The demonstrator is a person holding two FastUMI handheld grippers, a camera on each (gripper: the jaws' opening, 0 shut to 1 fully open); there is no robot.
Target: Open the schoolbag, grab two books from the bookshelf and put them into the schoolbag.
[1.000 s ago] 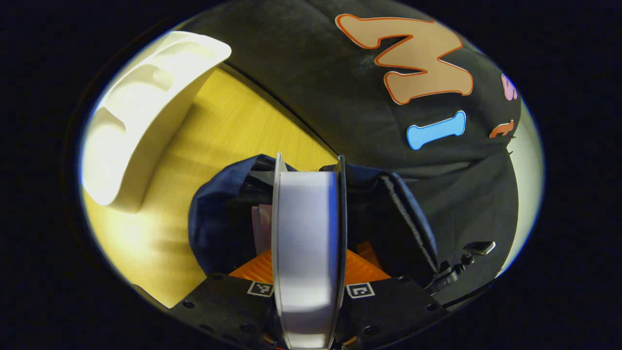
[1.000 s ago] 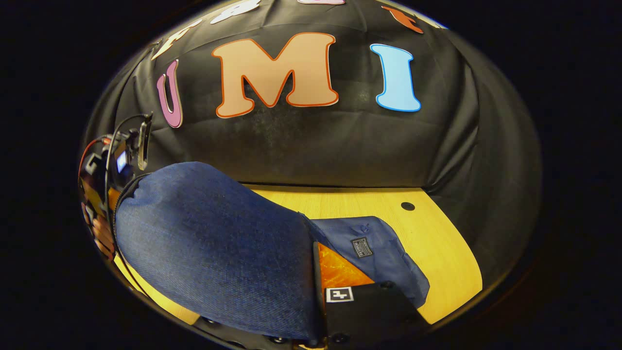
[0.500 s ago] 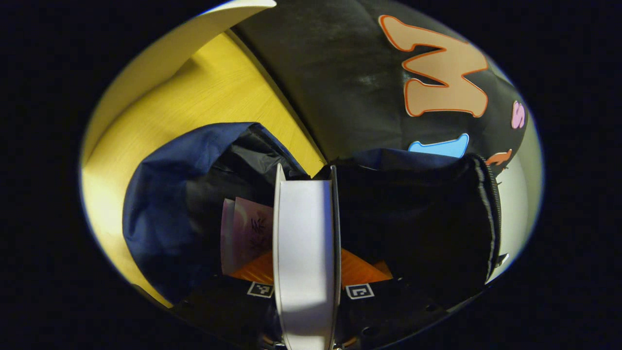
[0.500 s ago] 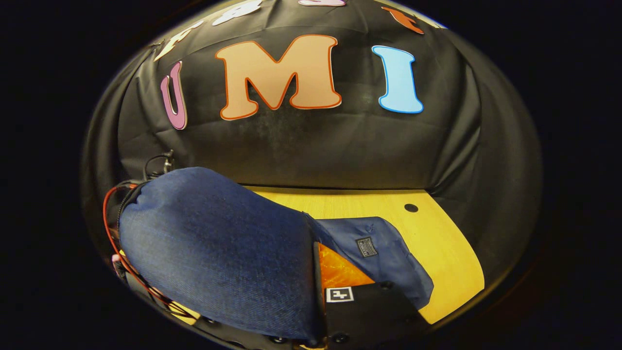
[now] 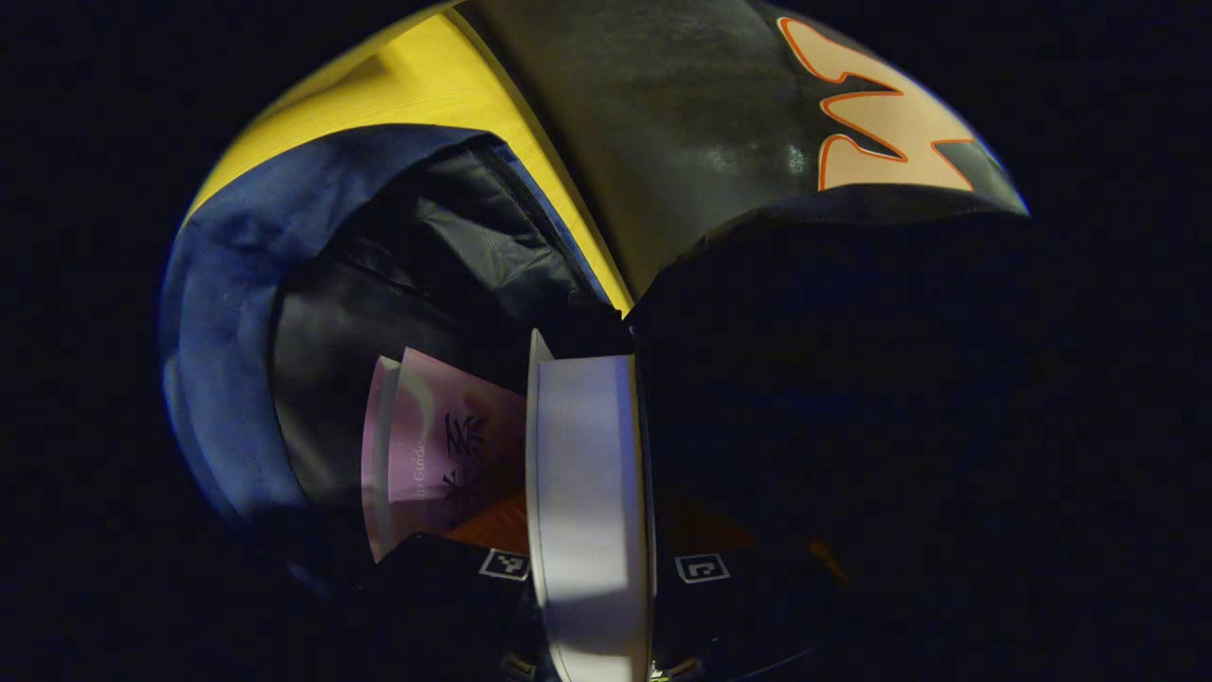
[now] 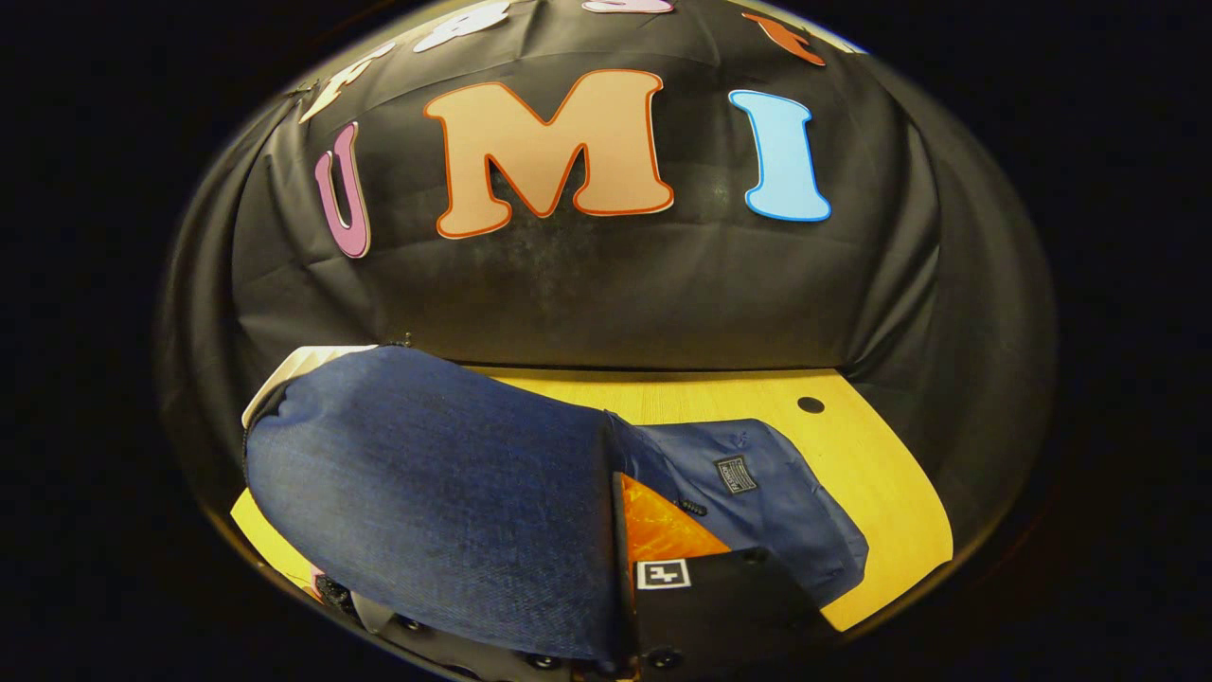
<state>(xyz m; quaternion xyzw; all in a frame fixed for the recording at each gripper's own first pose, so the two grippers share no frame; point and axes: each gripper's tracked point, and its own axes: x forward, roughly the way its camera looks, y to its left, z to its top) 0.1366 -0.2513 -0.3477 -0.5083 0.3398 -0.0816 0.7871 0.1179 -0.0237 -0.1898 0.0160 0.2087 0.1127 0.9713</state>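
While our right gripper [image 6: 615, 606] pinches the bag [image 6: 445, 493] flap to keep the mouth wide, our left gripper [image 5: 589, 530] clamps a book [image 5: 587, 474] entering right of the pink book [image 5: 440, 445].

Yellow wooden tabletop [image 6: 881, 474] with 1 small hole [image 6: 810, 404]
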